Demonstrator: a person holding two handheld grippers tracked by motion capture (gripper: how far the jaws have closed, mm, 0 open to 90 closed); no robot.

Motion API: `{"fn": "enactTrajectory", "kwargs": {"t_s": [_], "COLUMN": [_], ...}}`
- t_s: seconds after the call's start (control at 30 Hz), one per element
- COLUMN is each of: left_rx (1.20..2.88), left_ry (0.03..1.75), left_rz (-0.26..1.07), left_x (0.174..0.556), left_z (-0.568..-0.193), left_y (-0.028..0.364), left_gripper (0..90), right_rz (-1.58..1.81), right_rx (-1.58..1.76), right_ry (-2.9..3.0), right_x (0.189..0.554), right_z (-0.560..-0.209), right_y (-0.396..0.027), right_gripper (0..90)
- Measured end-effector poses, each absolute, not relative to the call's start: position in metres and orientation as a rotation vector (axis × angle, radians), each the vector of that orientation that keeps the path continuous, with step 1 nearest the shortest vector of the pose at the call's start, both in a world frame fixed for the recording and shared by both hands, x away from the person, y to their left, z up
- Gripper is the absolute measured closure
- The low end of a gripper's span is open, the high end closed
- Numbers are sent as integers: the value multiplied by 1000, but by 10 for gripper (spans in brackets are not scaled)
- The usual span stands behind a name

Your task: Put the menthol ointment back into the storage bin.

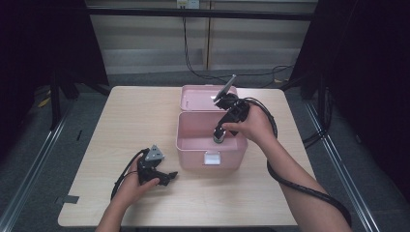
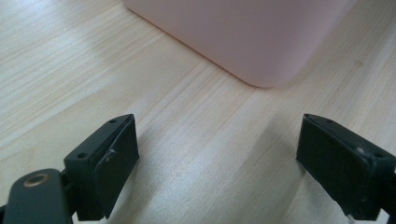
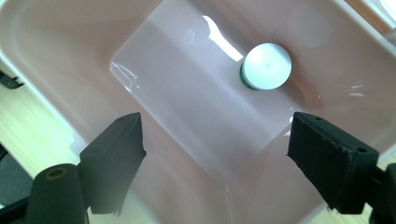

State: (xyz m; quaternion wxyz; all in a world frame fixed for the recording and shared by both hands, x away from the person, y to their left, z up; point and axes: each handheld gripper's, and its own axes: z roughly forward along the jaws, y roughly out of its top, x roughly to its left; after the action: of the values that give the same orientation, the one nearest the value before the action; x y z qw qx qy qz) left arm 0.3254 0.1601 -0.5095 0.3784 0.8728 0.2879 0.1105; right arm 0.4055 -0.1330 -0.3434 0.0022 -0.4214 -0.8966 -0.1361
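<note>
A pink box (image 1: pixel 193 145) stands open at the table's middle, its lid (image 1: pixel 196 98) folded back behind it. My right gripper (image 1: pixel 220 137) points down into the box from above, jaws open and holding nothing. In the right gripper view a small bottle with a white cap (image 3: pixel 266 66) stands on the box floor (image 3: pixel 187 107), beyond the open gripper (image 3: pixel 215 163) and apart from it. My left gripper (image 1: pixel 167 176) rests low on the table, left of the box's front corner, open and empty. In the left gripper view the gripper (image 2: pixel 217 163) faces the rounded pink box corner (image 2: pixel 261 42).
The light wooden table (image 1: pixel 130 121) has bare room to the left and in front of the box. A white latch (image 1: pixel 211 157) sits on the box's front wall. Cables (image 1: pixel 290 183) trail from the right gripper along the forearm. Dark frames and floor surround the table.
</note>
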Motion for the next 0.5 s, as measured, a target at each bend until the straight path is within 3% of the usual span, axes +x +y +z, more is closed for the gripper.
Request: {"fn": "enactTrajectory", "kwargs": {"t_s": [0.5], "left_rx": [2230], "left_ry": [736], "left_rz": [282], "left_x": [325], "left_z": [-510], "left_y": [160], "left_gripper": [122], "right_rz": [-430], "right_rx": [-1232], "right_ry": [-2844], "right_x": [387], "right_z": [-325], "right_y": [-144], "right_gripper": [181]}}
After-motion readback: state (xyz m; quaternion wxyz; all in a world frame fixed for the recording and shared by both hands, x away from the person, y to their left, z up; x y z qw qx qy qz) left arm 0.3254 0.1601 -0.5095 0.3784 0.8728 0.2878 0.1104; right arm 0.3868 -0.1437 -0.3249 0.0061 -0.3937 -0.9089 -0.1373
